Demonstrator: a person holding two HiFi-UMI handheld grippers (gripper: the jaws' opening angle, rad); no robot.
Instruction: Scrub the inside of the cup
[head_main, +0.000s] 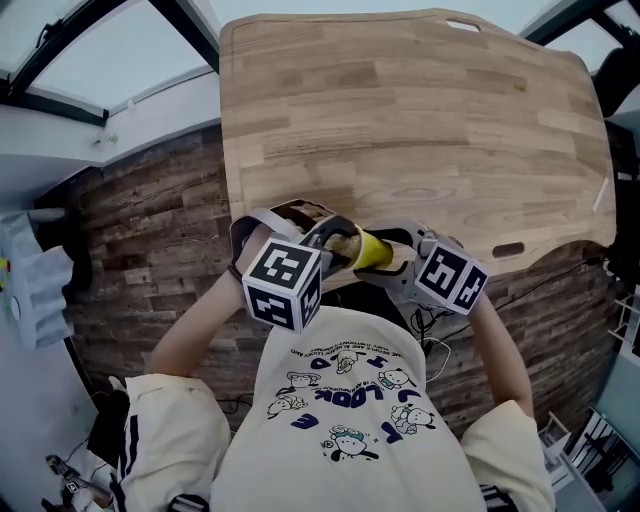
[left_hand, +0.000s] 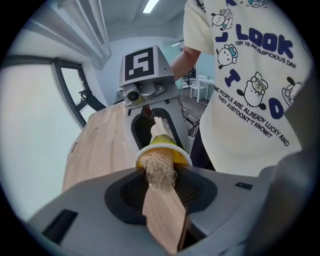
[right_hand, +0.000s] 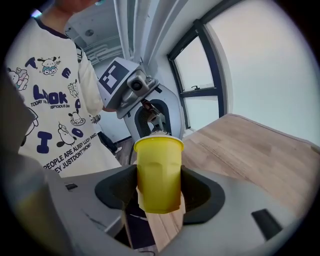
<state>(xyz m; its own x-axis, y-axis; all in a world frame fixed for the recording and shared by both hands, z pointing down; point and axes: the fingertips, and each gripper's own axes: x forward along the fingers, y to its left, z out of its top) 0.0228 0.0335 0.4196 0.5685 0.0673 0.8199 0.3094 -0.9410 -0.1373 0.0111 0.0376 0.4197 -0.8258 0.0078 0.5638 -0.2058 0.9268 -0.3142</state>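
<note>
Near table (head_main: 420, 110) edge: right gripper (head_main: 398, 262) clamped on yellow cup (right_hand: 158, 172), left gripper (head_main: 333, 240) pinching wooden brush (left_hand: 161, 210), bristles inside mouth. Scrubbing looks mid-way imo.

The small yellow plastic cup (right_hand: 158, 172) sits clamped by its sides in my right gripper (right_hand: 159, 187), its mouth facing my left gripper (left_hand: 161, 192). That one pinches a flat wooden-handled brush (left_hand: 164, 215), whose pale straw bristles (left_hand: 159, 167) poke into the cup's rim.

Printed in dark blue on the cream T-shirt (left_hand: 245, 85): "LOOK", "TODAY IS AN AUSPICIOUS DAY", "PEOPLE ARE ALREADY LUCKY AND THEY JUSTDONT"T KNOWIT".
</note>
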